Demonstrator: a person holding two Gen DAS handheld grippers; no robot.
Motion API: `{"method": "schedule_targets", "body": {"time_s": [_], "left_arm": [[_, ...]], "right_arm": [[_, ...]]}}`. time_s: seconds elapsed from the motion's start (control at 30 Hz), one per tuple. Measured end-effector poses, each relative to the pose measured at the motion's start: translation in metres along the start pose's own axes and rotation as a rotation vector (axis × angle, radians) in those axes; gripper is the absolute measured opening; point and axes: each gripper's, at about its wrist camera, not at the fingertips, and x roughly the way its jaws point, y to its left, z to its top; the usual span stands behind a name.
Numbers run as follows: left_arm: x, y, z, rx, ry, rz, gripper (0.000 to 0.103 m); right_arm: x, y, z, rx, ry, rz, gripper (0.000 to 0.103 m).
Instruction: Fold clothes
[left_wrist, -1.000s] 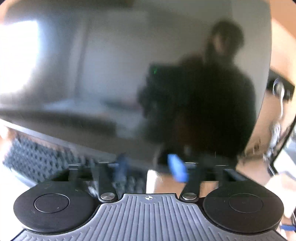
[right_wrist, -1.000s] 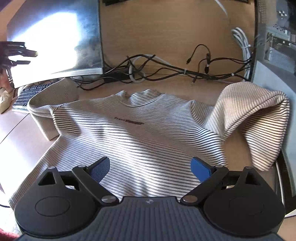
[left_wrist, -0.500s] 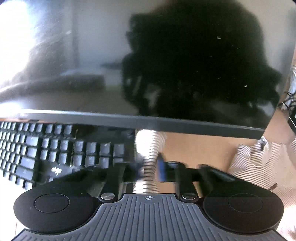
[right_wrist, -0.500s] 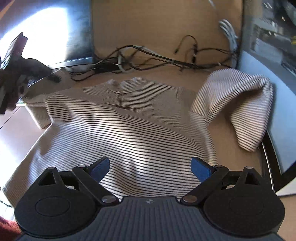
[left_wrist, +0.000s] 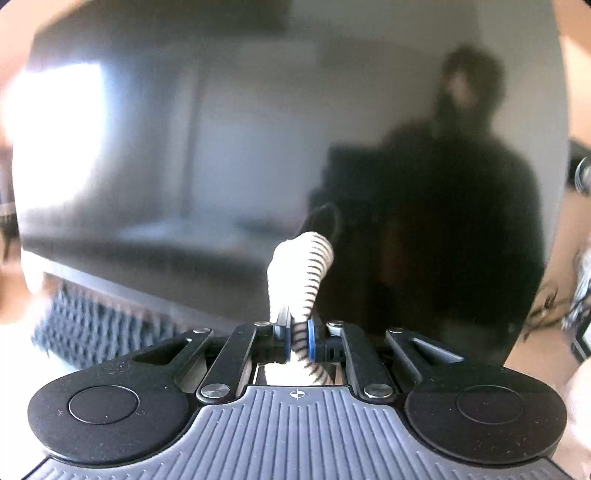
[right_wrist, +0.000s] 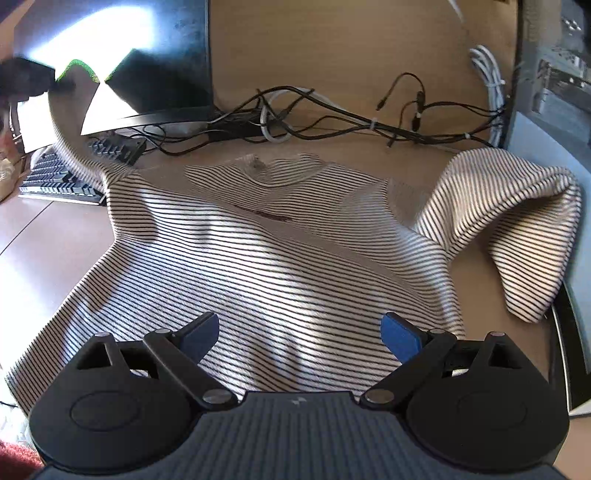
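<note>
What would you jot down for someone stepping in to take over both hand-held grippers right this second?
Left hand-held gripper: shut on the striped shirt's sleeve, held lifted in front of the monitor.
Right hand-held gripper: open, empty, hovering over the shirt's lower body.
Striped shirt: lies front-up on the desk, collar toward the cables. The other sleeve is bunched up at the right by the computer case.
Done: one sleeve gripped and raised. No fold is finished.
Left: probably lay that sleeve across the body, do the other sleeve, then fold the body.
</note>
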Motion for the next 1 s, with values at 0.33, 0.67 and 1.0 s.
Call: {"method": "schedule_targets", "body": {"time_s": [0.33,0.67,1.0], "left_arm": [[-0.056,-0.072,0.037,0.090,-0.155,-0.172,0.009],[-0.068,-0.163,0.011,0.219,-0.164,-0.378,0.010],[-0.023,-0.239,-0.048,0.352,0.015,-0.520,0.017]], "right_arm": [[-0.009,0.000,-0.006,0.025,-0.029,-0.006,0.095],[-0.024,-0.014,-0.017,0.089,-0.046,-0.068,0.095],[-0.043,-0.030,-0.028,0.138,-0.062,-0.149,0.095]]}}
